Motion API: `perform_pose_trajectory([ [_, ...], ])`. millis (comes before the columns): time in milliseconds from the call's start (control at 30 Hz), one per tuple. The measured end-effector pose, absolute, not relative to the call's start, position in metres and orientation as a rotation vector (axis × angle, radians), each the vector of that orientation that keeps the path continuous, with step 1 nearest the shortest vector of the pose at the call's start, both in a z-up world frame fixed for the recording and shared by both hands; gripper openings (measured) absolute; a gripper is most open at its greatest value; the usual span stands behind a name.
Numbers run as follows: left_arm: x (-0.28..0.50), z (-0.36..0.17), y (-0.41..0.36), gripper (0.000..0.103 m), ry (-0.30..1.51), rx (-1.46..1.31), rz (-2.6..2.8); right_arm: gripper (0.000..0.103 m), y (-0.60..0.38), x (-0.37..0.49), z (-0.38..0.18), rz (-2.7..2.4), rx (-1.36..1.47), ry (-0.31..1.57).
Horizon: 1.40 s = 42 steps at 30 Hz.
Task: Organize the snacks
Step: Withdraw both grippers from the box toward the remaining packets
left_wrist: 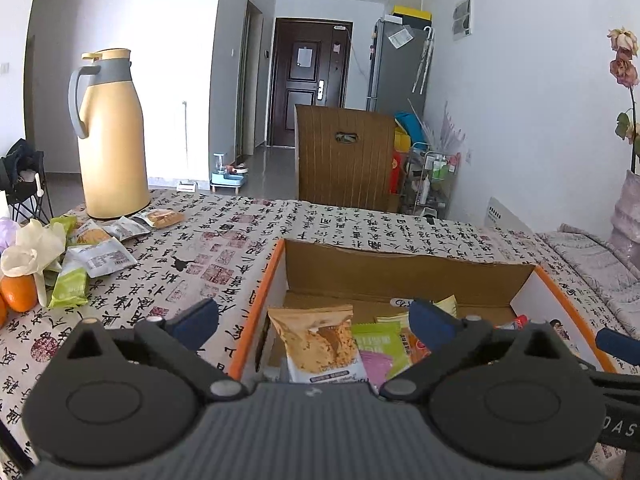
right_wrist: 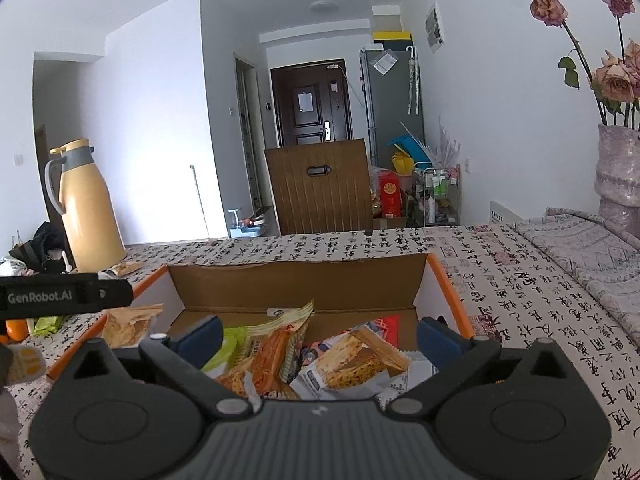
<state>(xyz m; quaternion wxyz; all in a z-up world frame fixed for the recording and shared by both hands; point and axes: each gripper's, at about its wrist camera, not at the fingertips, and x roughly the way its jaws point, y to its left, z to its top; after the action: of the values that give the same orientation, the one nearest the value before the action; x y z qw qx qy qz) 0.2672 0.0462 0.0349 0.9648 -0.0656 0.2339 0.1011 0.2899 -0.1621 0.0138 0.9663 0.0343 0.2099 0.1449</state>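
An open cardboard box with orange rim (left_wrist: 404,266) (right_wrist: 296,280) sits on the table and holds several snack packets, among them a tan cracker packet (left_wrist: 320,344) and a white cracker packet (right_wrist: 352,364). My left gripper (left_wrist: 314,320) is open and empty over the box's left front corner. My right gripper (right_wrist: 318,338) is open and empty above the packets in the box. More loose packets (left_wrist: 100,248) lie on the table at the left, beside the flask.
A yellow thermos flask (left_wrist: 110,136) stands at the table's far left. Oranges (left_wrist: 18,294) and a white cloth lie at the left edge. A vase of dried roses (right_wrist: 618,168) stands at the right. A wooden chair (left_wrist: 344,156) is behind the table.
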Motion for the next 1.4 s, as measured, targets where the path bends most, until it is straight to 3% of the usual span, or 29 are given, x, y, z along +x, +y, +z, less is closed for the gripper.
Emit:
perform_pose_trajectory([
  [933,0.219,0.066,0.037,0.103,0.421,-0.089,0.217,0.103,-0.168,0.244,0.042,0.29,0.028,0.382],
  [1400,0.158,0.046,0.041,0.103,0.456,-0.062,0.176,0.103,-0.172,0.185,0.032,0.324,0.027,0.402],
])
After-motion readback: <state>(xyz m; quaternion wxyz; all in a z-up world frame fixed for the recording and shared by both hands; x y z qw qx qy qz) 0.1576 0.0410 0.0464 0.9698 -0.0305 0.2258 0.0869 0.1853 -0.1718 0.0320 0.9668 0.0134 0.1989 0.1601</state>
